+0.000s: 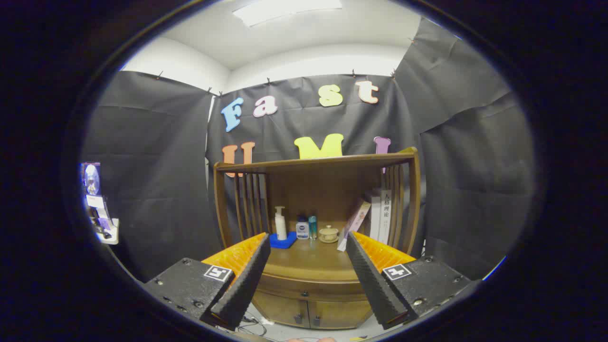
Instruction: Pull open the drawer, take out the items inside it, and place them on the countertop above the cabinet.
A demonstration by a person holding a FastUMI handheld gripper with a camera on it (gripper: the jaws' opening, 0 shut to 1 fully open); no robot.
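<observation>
While the gripper [308, 240] hangs in front of the wooden cabinet [313, 228], its two fingers are spread wide apart, nothing between them, touching nothing. The cabinet sits straight ahead, beyond the fingertips, against the black cloth wall. The drawer [311, 286] is a curved band under the countertop [308, 259], closed, with small dark knobs on its front (contents hidden, cannot tell what is inside). Below it two small doors [308, 312], also shut, each with a knob near the middle seam.

On the countertop, toward the back: a white pump bottle [280, 223] standing upright on a blue pad [283, 241], just right of it a small white-and-blue bottle [302, 228], then a slim teal bottle [312, 227] right beside that, then a pale lidded cup on a saucer [328, 233]. Further right, a thin book [354, 224] leans tilted against upright books [382, 216] at the cabinet's right side. Slatted side rails [247, 204] and a top shelf board [313, 163] frame the open compartment.

Cables [254, 327] lie on the floor by the cabinet's foot. Off to the left, well apart from the cabinet, a small stand with some device [97, 204] (too small to make out).
</observation>
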